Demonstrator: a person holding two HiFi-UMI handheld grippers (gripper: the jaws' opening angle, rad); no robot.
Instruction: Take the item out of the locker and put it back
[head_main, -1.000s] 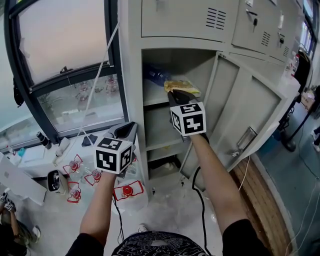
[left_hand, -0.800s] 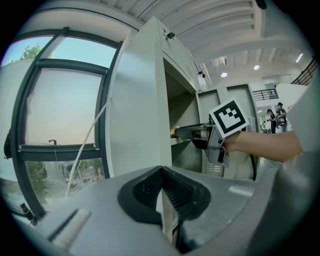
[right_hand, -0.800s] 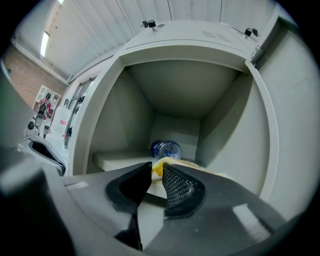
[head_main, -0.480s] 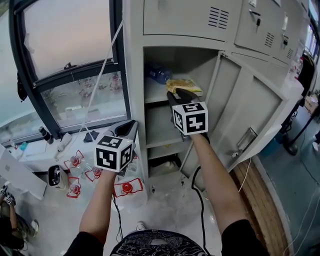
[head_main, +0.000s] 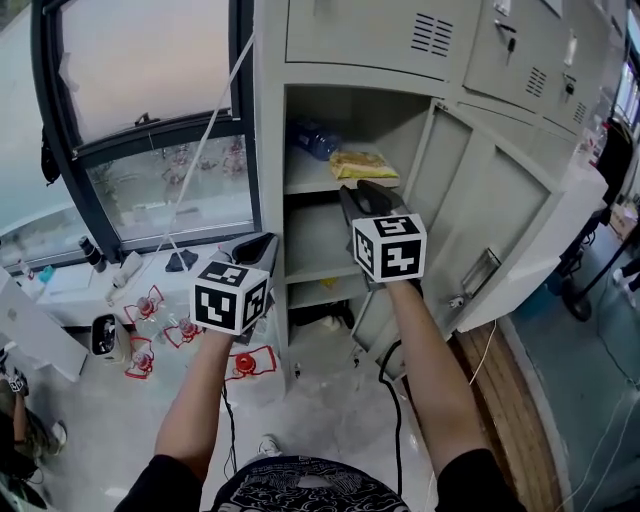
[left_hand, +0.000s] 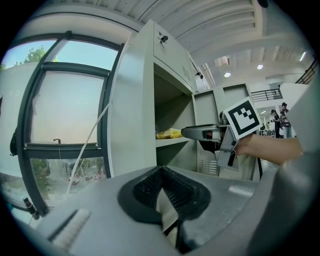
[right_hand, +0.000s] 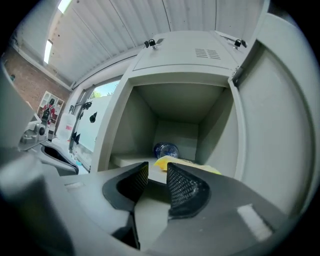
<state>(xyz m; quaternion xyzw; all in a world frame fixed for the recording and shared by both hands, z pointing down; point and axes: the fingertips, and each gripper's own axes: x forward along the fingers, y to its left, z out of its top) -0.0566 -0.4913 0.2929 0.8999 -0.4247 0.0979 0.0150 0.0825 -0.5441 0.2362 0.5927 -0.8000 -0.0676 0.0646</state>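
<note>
"So where is the yellow bag (head_main: 362, 164) now?"

"It lies flat on the top shelf (head_main: 308, 186) inside the locker (head_main: 268, 150), near the front edge. A blue bottle (head_main: 315, 140) lies behind it, deeper in the locker."

"Which way does the bag lie?"

"Its long side runs across the locker's mouth, from side to side."

"Who is closer to it?"

"The right gripper (head_main: 362, 190). It sits just outside the locker, right in front of the top shelf, and points straight in. The bag is ahead of it and a little higher. Its jaws are partly apart, with nothing between them."

"And the other one?"

"The left gripper (head_main: 262, 245) is off to the locker's left, by the window (head_main: 150, 100), much lower. Its jaws are closed with nothing in them."

"What changed?"

"A moment ago the right gripper's tips were on the bag, nearly closed. Its jaws have just been opening, and it came back out. I think the bag is back home."
</note>
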